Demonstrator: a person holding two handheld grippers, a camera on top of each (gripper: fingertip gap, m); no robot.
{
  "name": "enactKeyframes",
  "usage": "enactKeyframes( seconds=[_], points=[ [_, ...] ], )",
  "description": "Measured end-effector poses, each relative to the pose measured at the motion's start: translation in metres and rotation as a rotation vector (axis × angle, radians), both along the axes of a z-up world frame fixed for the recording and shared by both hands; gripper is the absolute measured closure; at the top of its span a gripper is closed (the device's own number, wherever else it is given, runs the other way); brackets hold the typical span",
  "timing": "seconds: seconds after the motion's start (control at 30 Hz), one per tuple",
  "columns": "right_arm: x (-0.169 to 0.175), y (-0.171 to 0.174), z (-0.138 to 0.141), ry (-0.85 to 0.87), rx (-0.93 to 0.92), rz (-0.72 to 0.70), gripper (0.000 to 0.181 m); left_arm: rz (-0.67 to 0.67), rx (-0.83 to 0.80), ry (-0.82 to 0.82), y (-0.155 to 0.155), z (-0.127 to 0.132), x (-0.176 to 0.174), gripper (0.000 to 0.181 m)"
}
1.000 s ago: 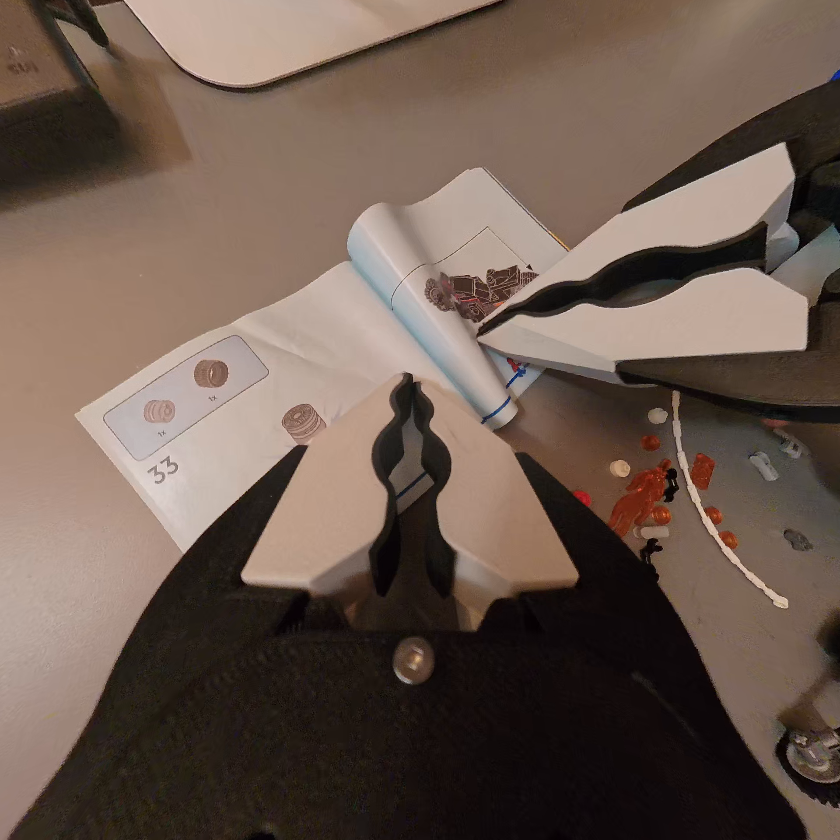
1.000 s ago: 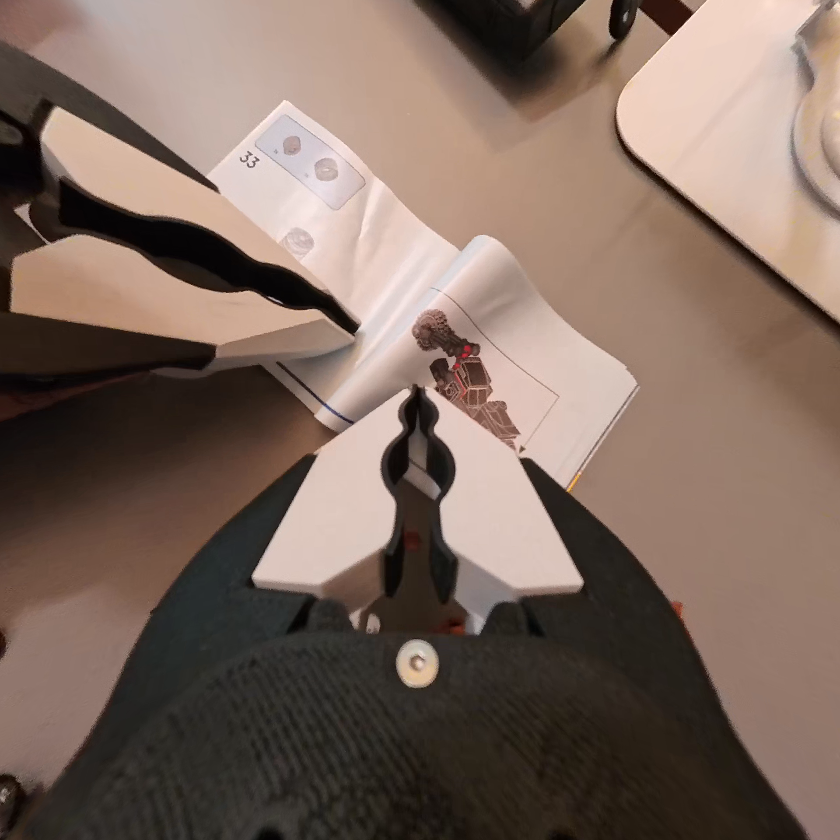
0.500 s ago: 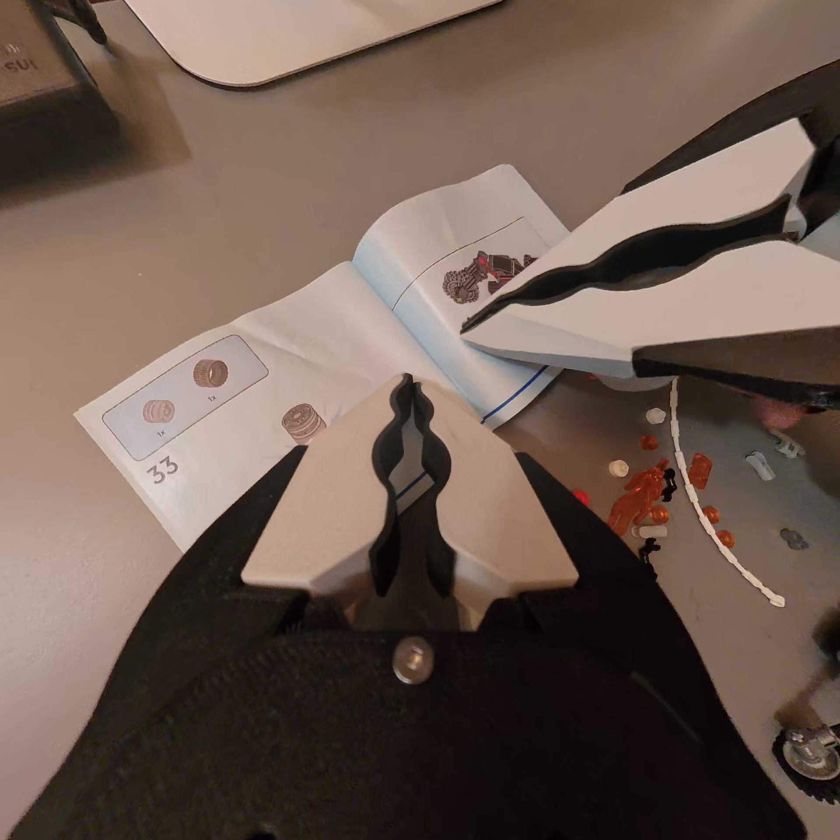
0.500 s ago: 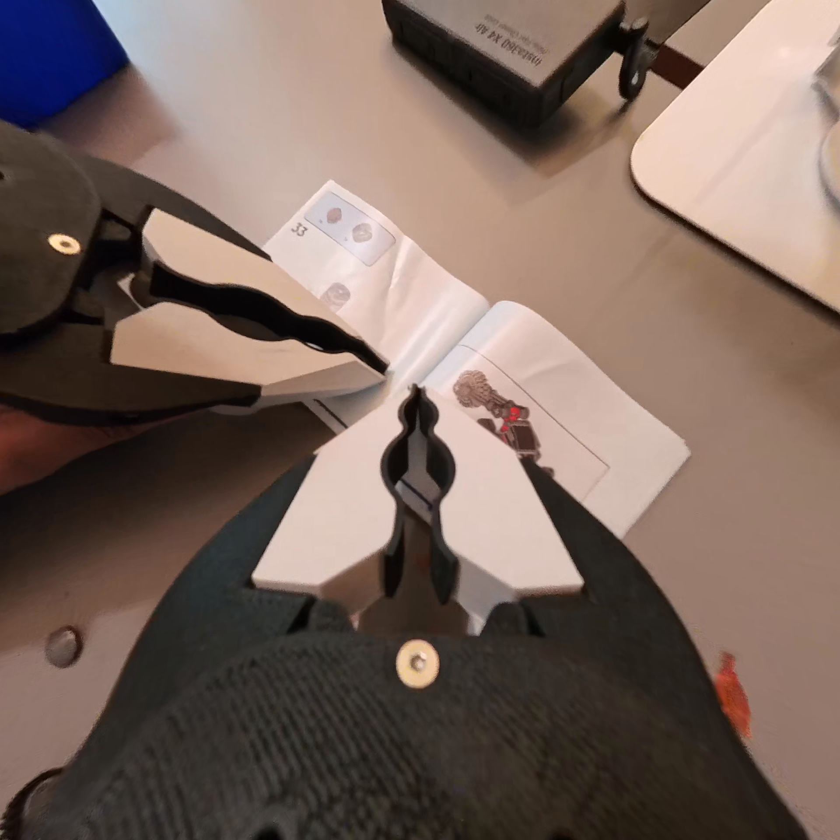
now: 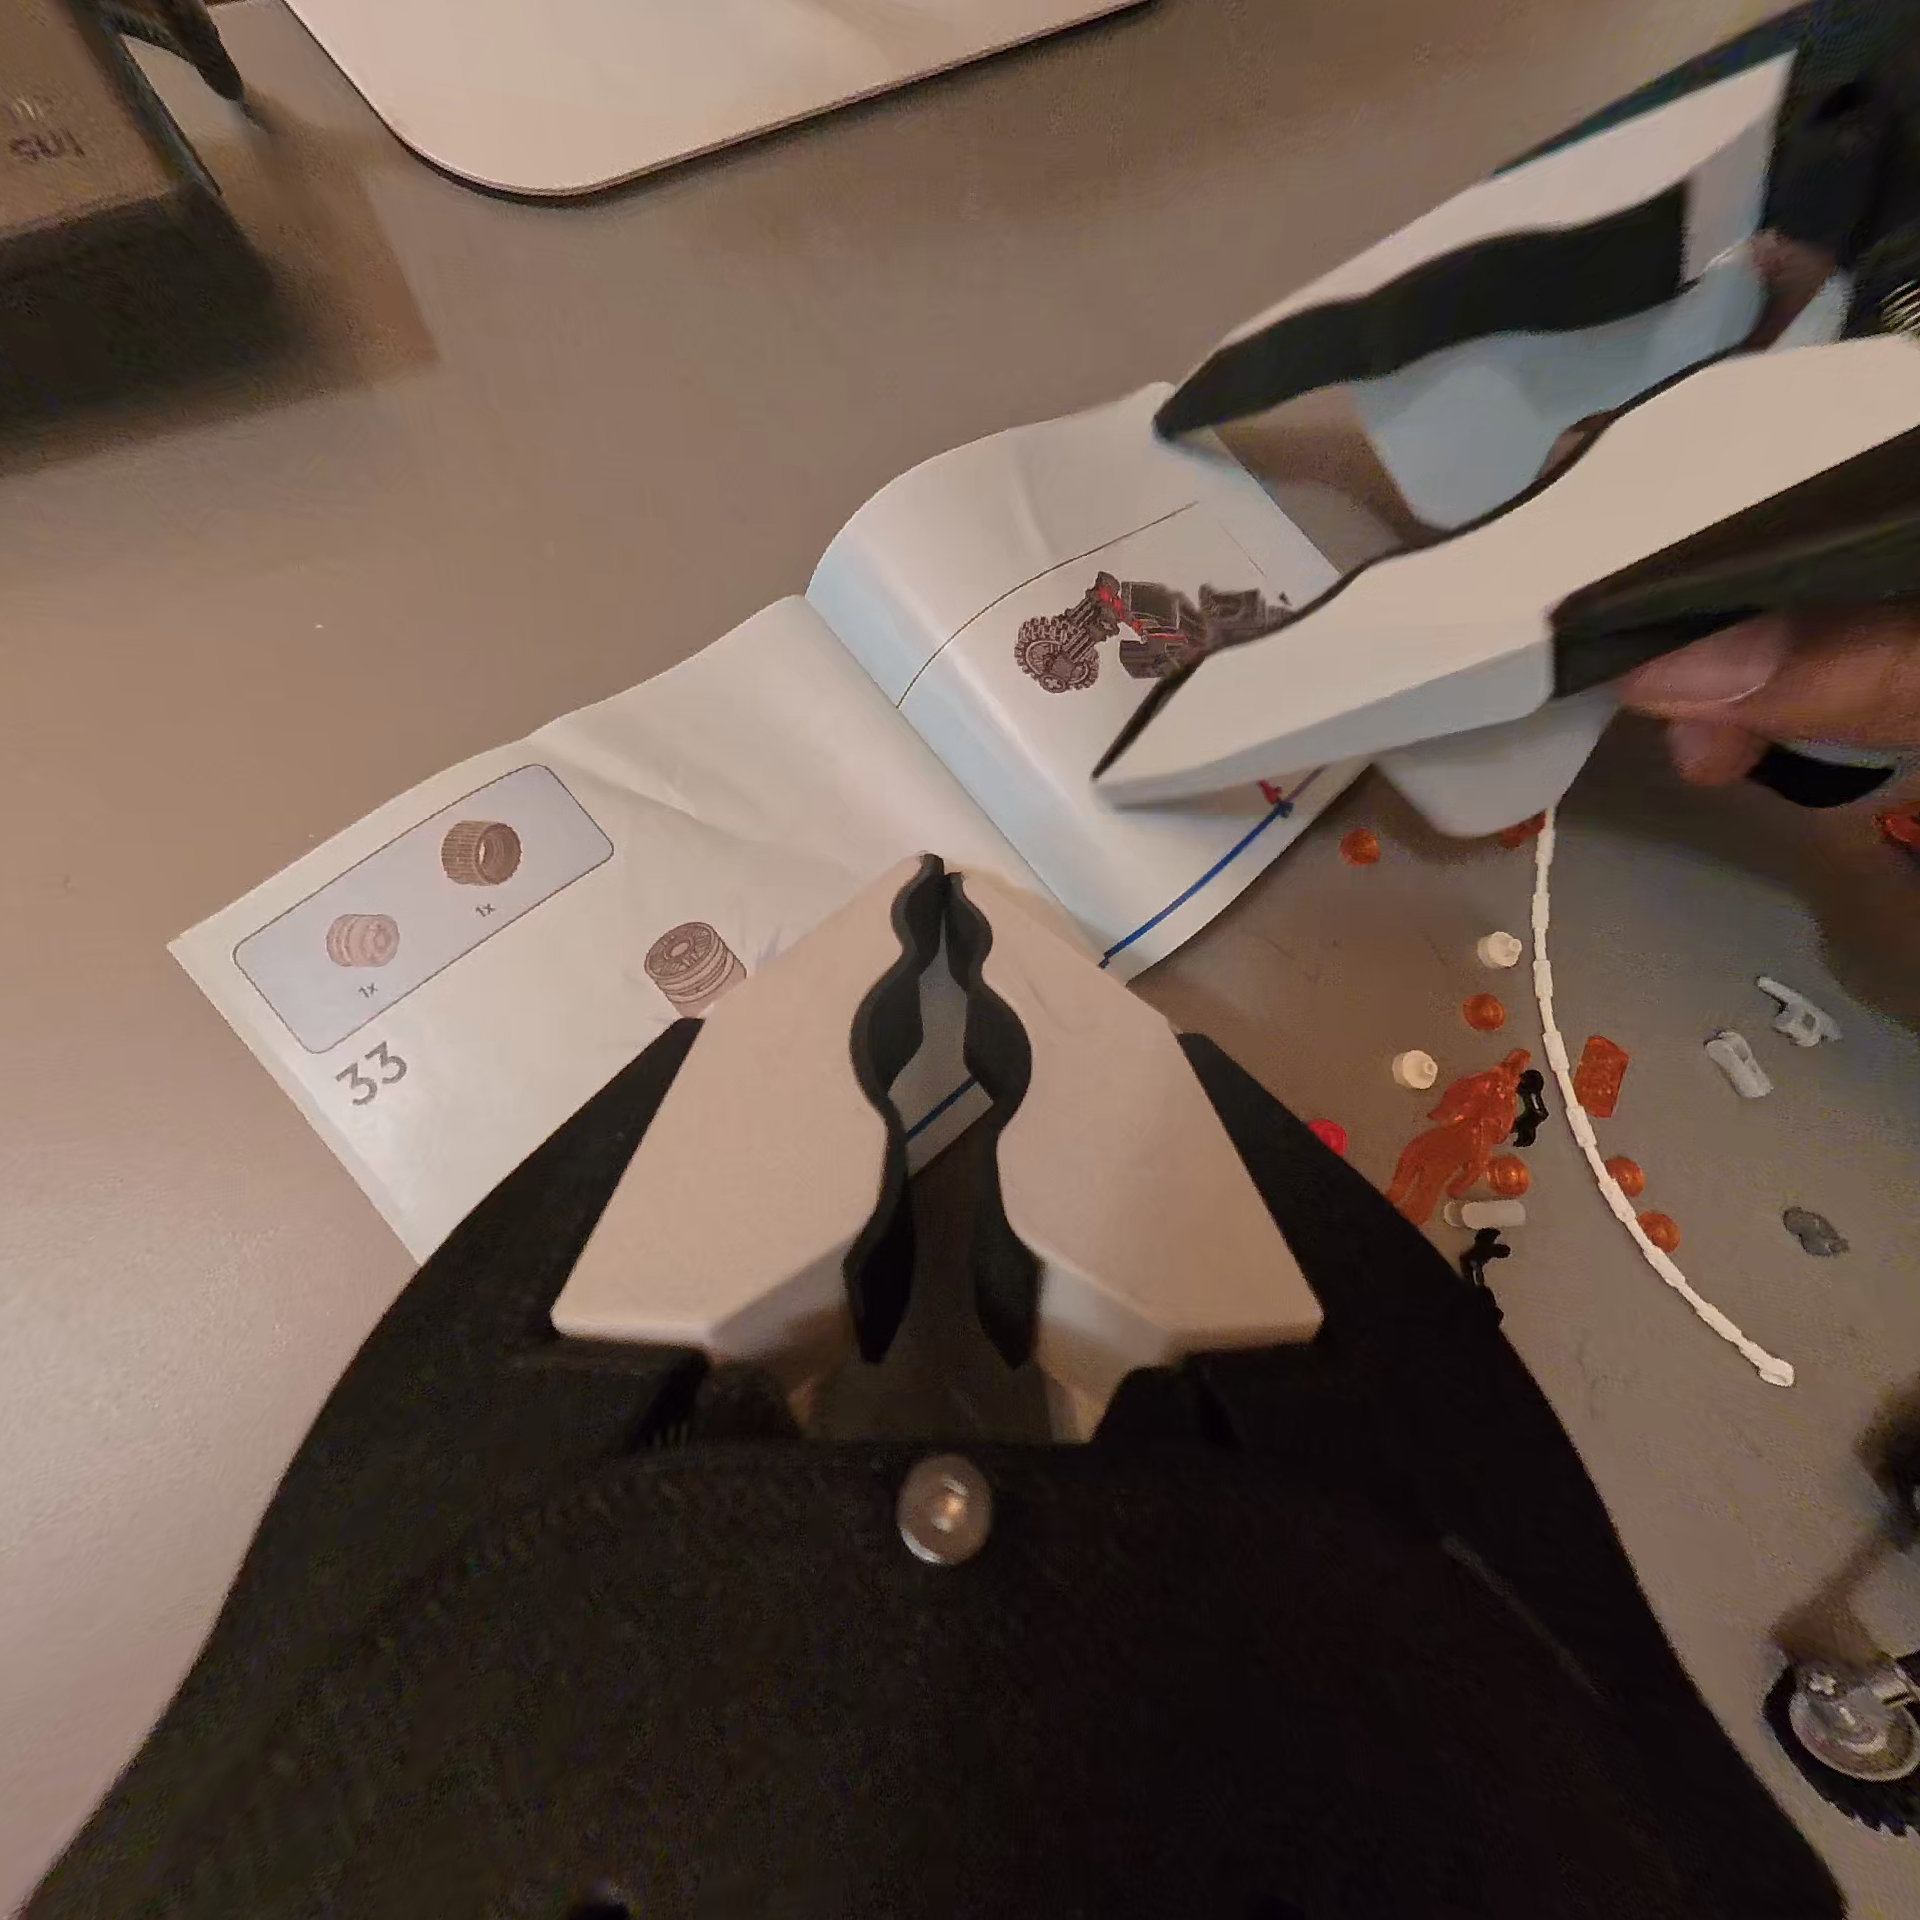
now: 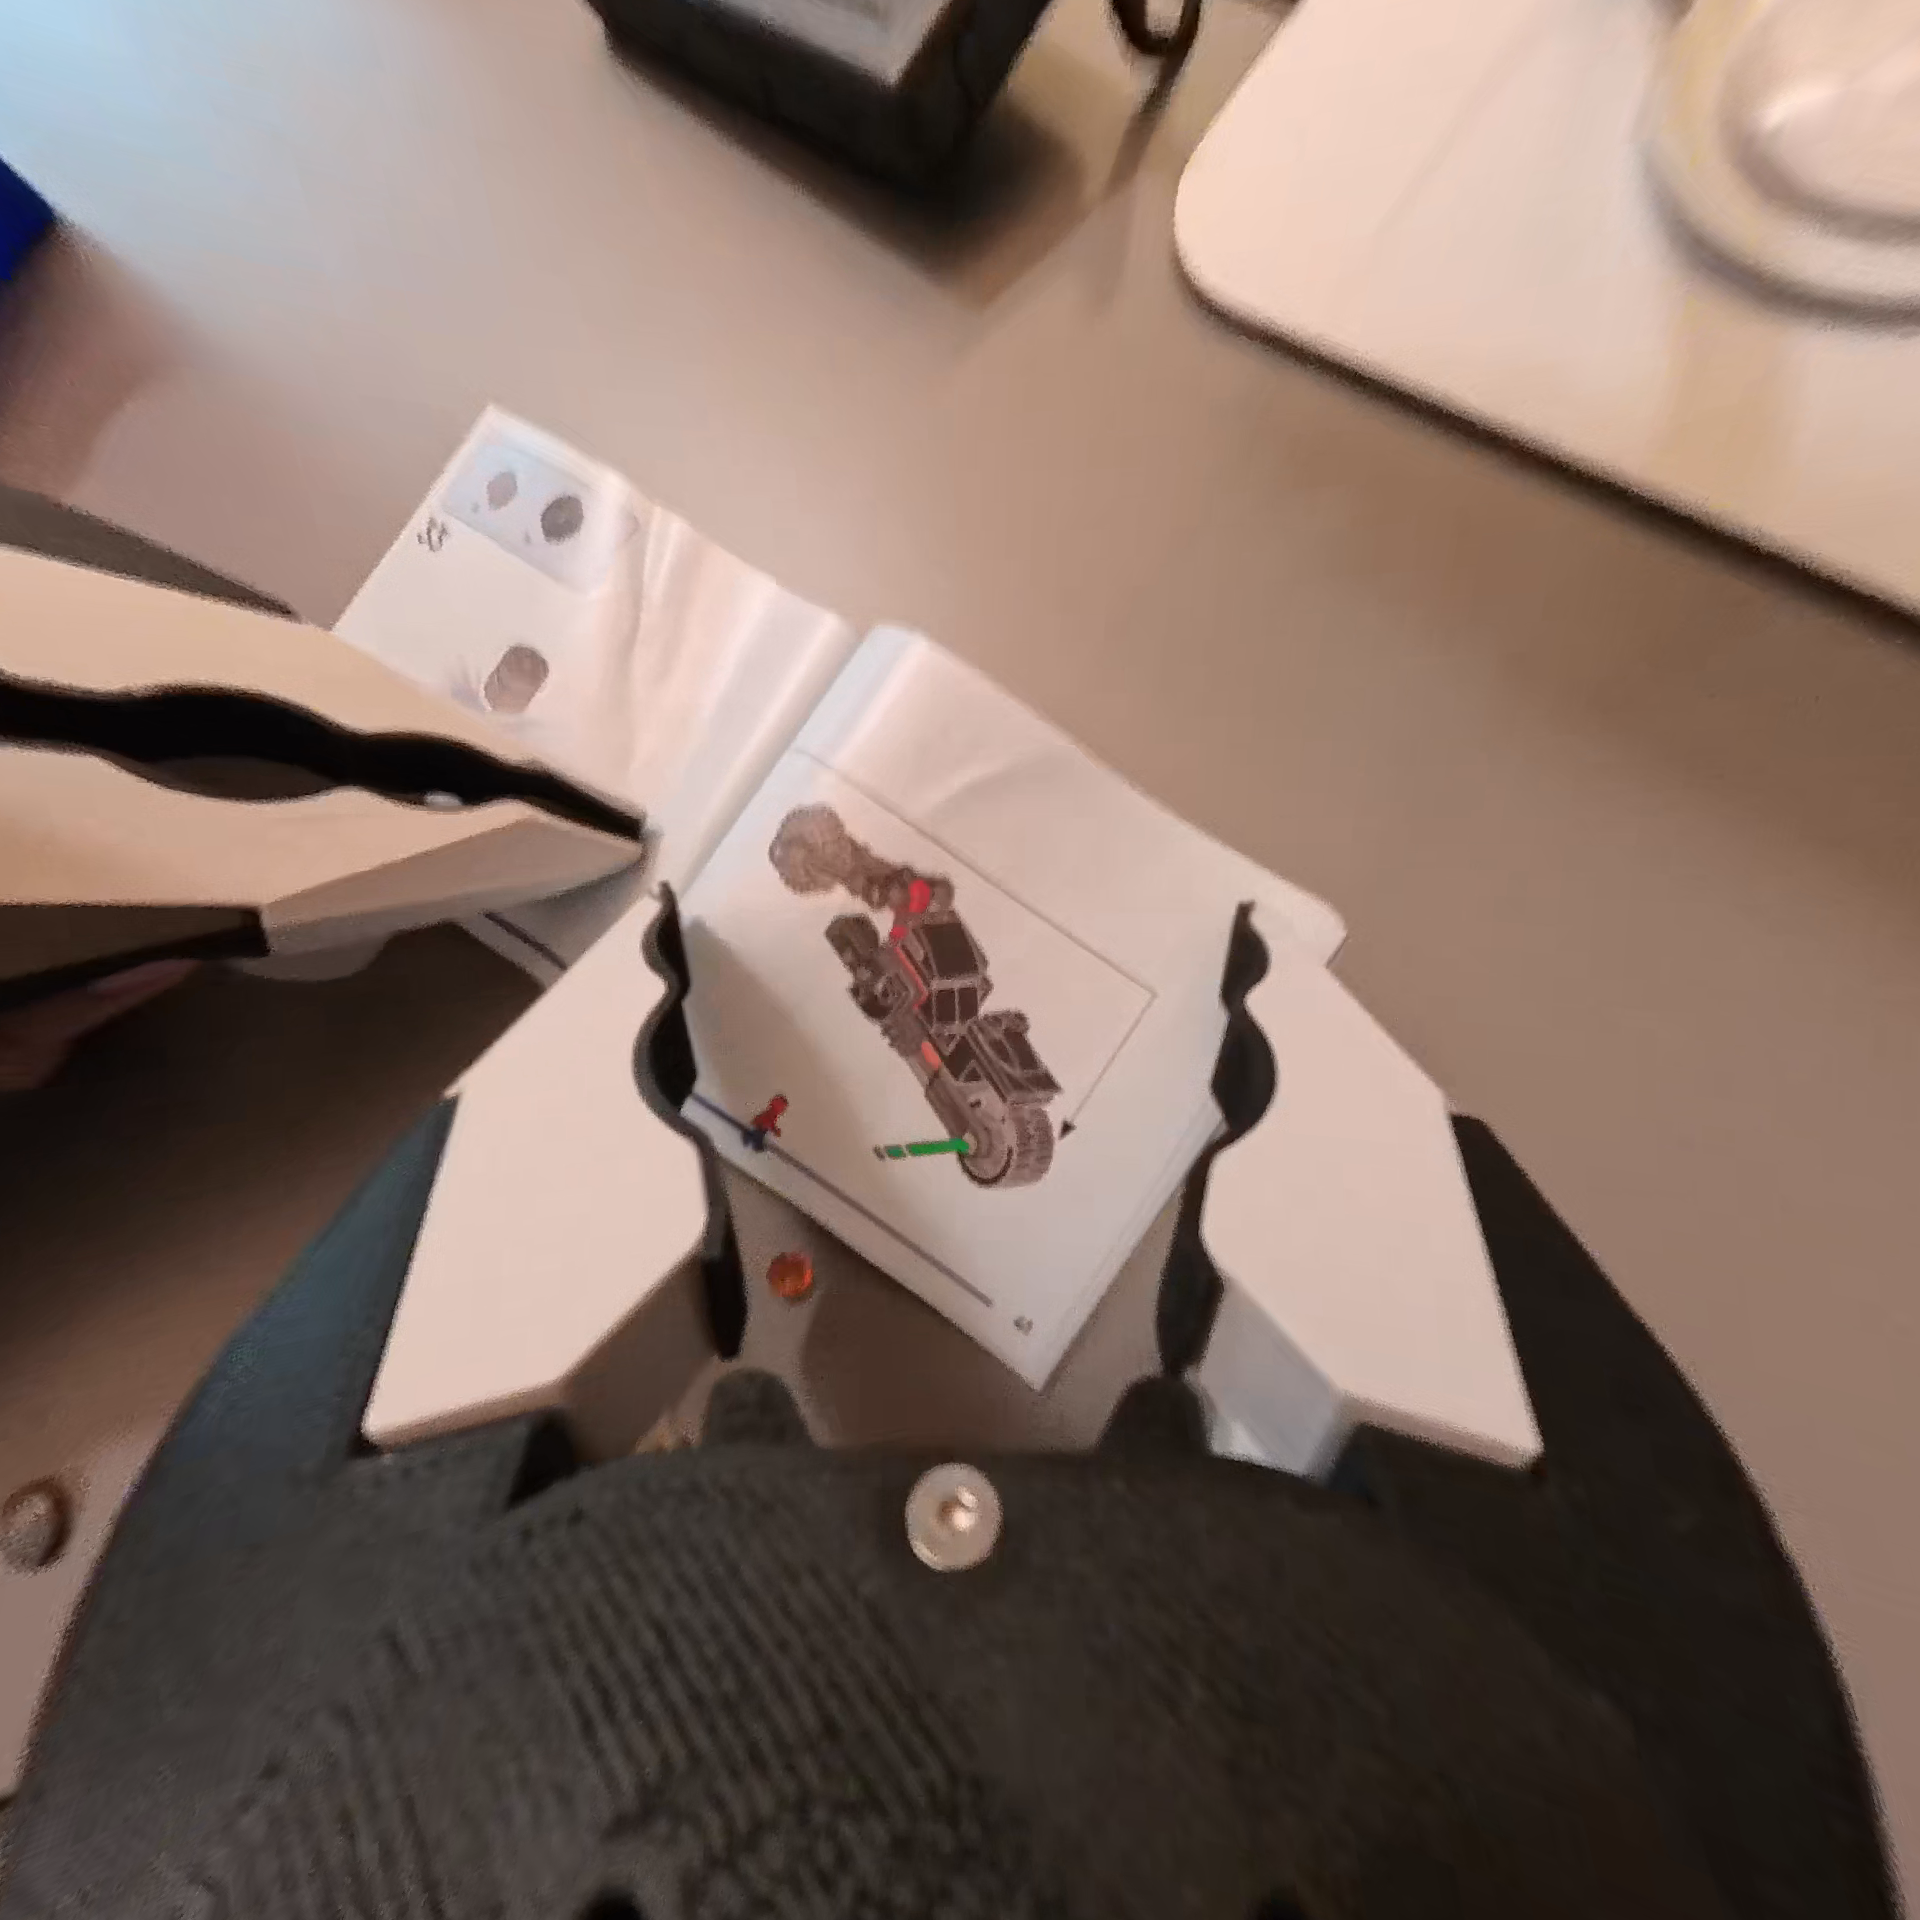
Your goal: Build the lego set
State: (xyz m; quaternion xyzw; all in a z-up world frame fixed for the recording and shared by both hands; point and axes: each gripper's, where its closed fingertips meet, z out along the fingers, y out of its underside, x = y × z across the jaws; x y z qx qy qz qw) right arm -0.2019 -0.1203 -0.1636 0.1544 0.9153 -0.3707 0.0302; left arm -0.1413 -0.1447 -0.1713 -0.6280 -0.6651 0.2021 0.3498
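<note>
An open instruction booklet (image 5: pixel 727 779) lies on the grey table; it also shows in the right wrist view (image 6: pixel 987 790). My left gripper (image 5: pixel 940 873) is shut with nothing between its jaws, and its tips rest over the booklet's left page near the spine. It shows shut at the left of the right wrist view (image 6: pixel 634 831). My right gripper (image 6: pixel 954 914) is open and empty, jaws spread above the right page with the motorcycle picture. It shows in the left wrist view (image 5: pixel 1132 597). Loose orange pieces (image 5: pixel 1455 1132) and a white chain (image 5: pixel 1579 1132) lie right of the booklet.
A white board (image 5: pixel 675 83) lies at the far side, also in the right wrist view (image 6: pixel 1558 312). A dark box (image 5: pixel 83 156) stands at the far left. Small grey pieces (image 5: pixel 1735 1060) and a wheel (image 5: pixel 1860 1745) lie at the right. A hand (image 5: pixel 1766 675) holds the right gripper. My right gripper's tips are some 12 cm from the white chain (image 5: pixel 1579 1132).
My right gripper has opened from shut and let go of the curled right page, which now lies flatter. My left gripper has stayed shut in place on the left page.
</note>
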Motion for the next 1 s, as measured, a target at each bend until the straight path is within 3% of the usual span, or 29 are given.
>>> enactKeyframes(
  seconds=[0.23,0.4,0.43,0.47,0.6,0.73,0.77,0.83,0.87,0.9,1.0],
  points=[
    [0.003,-0.001,-0.006,0.099,0.036,-0.008,0.107,0.000,-0.002,0.000,0.000,0.000,0.000,0.181],
    [0.011,-0.003,-0.006,0.143,0.059,0.019,0.156,-0.001,-0.010,0.000,0.000,0.000,0.000,0.181],
    [0.014,-0.004,-0.005,0.142,0.057,0.037,0.177,-0.002,-0.009,0.001,0.000,0.000,0.000,0.181],
    [0.019,-0.005,-0.005,0.138,0.059,0.064,0.181,-0.002,-0.007,0.000,0.000,0.000,0.000,0.181],
    [0.029,-0.004,-0.006,0.144,0.092,0.126,0.181,-0.002,-0.003,0.000,0.000,0.000,0.000,0.181],
    [0.021,-0.004,0.004,0.172,0.072,0.094,0.181,-0.003,-0.006,0.000,0.000,0.000,0.000,0.181],
    [0.014,-0.003,0.009,0.210,0.060,0.072,0.172,-0.003,-0.007,0.000,0.000,0.000,0.000,0.181],
    [-0.001,0.000,0.014,0.283,0.053,0.022,0.110,-0.003,-0.006,0.000,0.000,0.000,0.000,0.181],
    [-0.006,0.003,0.011,0.292,0.071,0.013,0.092,-0.003,-0.006,0.000,0.000,0.000,0.000,0.181],
    [-0.007,0.005,0.004,0.277,0.098,0.011,0.086,-0.003,-0.006,0.000,0.000,0.000,0.000,0.181],
    [0.003,0.003,-0.007,0.141,0.079,0.022,0.116,-0.003,-0.008,0.000,0.000,0.000,0.000,0.181]
  ],
)
